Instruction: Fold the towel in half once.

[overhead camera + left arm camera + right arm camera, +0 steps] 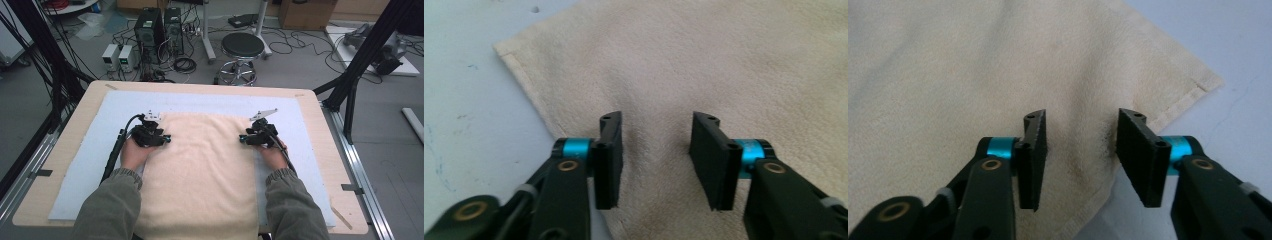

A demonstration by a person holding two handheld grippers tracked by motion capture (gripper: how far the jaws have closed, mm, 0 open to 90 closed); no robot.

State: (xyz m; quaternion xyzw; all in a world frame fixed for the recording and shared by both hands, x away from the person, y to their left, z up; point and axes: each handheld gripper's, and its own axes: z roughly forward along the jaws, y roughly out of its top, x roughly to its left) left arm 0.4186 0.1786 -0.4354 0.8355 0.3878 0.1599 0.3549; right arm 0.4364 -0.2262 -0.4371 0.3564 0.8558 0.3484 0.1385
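Observation:
A cream towel [200, 170] lies flat on a pale blue mat [120, 105], reaching from the mat's middle to the table's near edge. My left gripper [161, 135] rests on the towel's left edge near its far left corner. In the left gripper view, the jaws of my left gripper [658, 121] stand apart, tips pressed into the towel [704, 60], with slightly creased cloth between them. My right gripper [247, 136] sits on the towel's right edge near the far right corner. In the right gripper view, the right gripper [1083, 118] is likewise apart over the hemmed edge of the towel [973, 65].
The mat [469, 90] covers most of a wooden table [320, 130]. Bare mat [1228, 45] lies just outside each towel corner. Beyond the table stand a round stool [242, 47], computer towers [150, 27] and loose cables on the floor.

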